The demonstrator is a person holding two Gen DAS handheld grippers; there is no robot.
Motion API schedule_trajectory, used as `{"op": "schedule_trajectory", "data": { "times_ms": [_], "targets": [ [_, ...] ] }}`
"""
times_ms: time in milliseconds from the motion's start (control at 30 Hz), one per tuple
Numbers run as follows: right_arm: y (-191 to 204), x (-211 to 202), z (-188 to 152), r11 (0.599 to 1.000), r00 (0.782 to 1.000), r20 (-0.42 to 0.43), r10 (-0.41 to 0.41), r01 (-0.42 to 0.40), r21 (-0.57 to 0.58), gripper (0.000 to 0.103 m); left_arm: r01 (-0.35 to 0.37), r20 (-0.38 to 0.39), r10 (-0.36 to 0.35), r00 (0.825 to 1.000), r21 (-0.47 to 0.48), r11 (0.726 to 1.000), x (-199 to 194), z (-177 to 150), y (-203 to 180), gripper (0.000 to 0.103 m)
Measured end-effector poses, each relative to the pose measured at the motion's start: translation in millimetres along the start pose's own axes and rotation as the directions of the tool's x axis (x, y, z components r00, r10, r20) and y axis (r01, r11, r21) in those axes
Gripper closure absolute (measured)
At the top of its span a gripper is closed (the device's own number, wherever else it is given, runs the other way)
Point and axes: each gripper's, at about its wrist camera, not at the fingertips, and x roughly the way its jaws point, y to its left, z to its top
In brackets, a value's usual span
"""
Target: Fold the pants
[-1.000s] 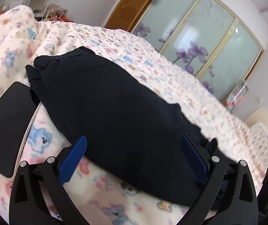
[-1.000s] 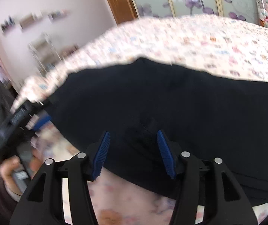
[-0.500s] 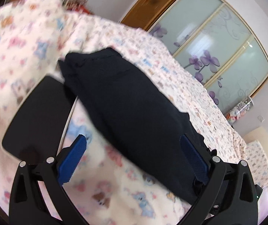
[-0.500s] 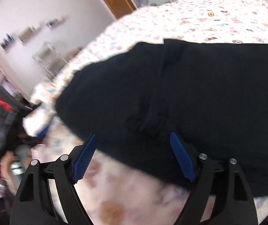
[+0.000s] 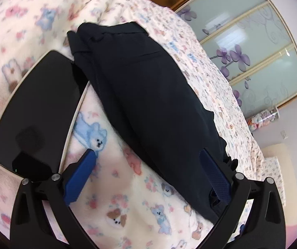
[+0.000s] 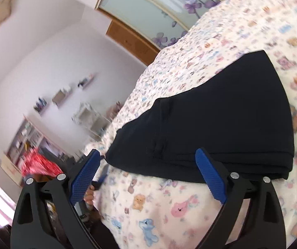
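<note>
Since the earlier frames the right gripper (image 6: 148, 174) has drawn back off the black pants (image 6: 217, 124); its jaws have just been opening and stand spread, empty. The left gripper (image 5: 148, 172) is spread too, one pad beside the cloth. The folded pants lie on a bed (image 5: 111, 188) with a cartoon-animal blanket, beside a black tablet (image 5: 38, 108). Frosted wardrobe doors (image 5: 258, 41) with purple flowers stand behind. No writing is readable.

A home bedroom: a bed (image 5: 115, 207) covered in a cream blanket printed with little bears, a sliding wardrobe (image 5: 258, 47) with frosted flower-patterned doors at the far side, a wooden door (image 6: 131, 41), and cluttered wall shelves (image 6: 63, 95) at the left.
</note>
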Motion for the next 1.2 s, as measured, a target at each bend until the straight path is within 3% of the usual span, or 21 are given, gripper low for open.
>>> {"op": "schedule_trajectory", "data": {
  "times_ms": [100,267,333,433,533,767,800,867,967,1000,1067,1200],
  "targets": [
    [-4,3,-1,1.0,1.0,-0.025,0.0,0.0,0.014,0.008,-0.002,-0.014,0.001,1.0,-0.018,1.0,3,3,-3,0.003],
    [2,6,-7,1.0,0.998,-0.057,-0.008,0.007,-0.023,0.007,0.131,0.0,-0.132,0.991,-0.039,0.991,-4,10,-14,0.003],
    [2,7,-9,1.0,0.998,-0.063,-0.013,0.011,-0.027,0.007,0.089,-0.029,-0.09,0.996,-0.021,0.996,4,13,-18,0.003],
    [1,10,-11,1.0,0.997,-0.073,-0.019,0.018,-0.024,0.007,0.109,-0.093,-0.116,0.989,-0.081,0.991,20,14,-7,0.003],
    [0,11,-12,1.0,0.997,-0.076,-0.021,0.02,-0.016,0.007,0.12,-0.091,-0.127,0.988,-0.077,0.99,28,16,-6,0.003],
    [0,14,-14,1.0,0.996,-0.089,-0.021,0.019,-0.019,0.007,0.014,-0.104,-0.022,0.994,-0.073,0.997,54,33,-13,0.003],
    [1,14,-14,1.0,0.996,-0.09,-0.022,0.02,-0.021,0.007,0.006,-0.091,-0.013,0.996,-0.081,0.997,54,35,-14,0.004],
    [2,14,-14,1.0,0.996,-0.089,-0.023,0.021,-0.024,0.007,0.024,-0.046,-0.028,0.999,-0.072,0.997,46,36,-18,0.017],
    [3,14,-14,0.999,0.996,-0.085,-0.016,0.014,-0.029,0.007,0.061,0.007,-0.061,0.998,-0.038,0.997,38,38,-21,0.019],
    [3,14,-14,1.0,0.996,-0.086,-0.015,0.013,-0.028,0.007,0.05,0.001,-0.05,0.999,-0.053,0.997,40,39,-18,0.02],
    [4,14,-15,1.0,0.996,-0.09,-0.014,0.011,-0.027,0.007,0.03,-0.004,-0.031,1.0,-0.112,0.993,46,43,-7,0.032],
    [7,13,-14,0.999,0.997,-0.081,-0.014,0.01,-0.044,0.007,0.045,-0.001,-0.046,0.999,-0.198,0.979,48,50,7,0.04]
  ]
}}
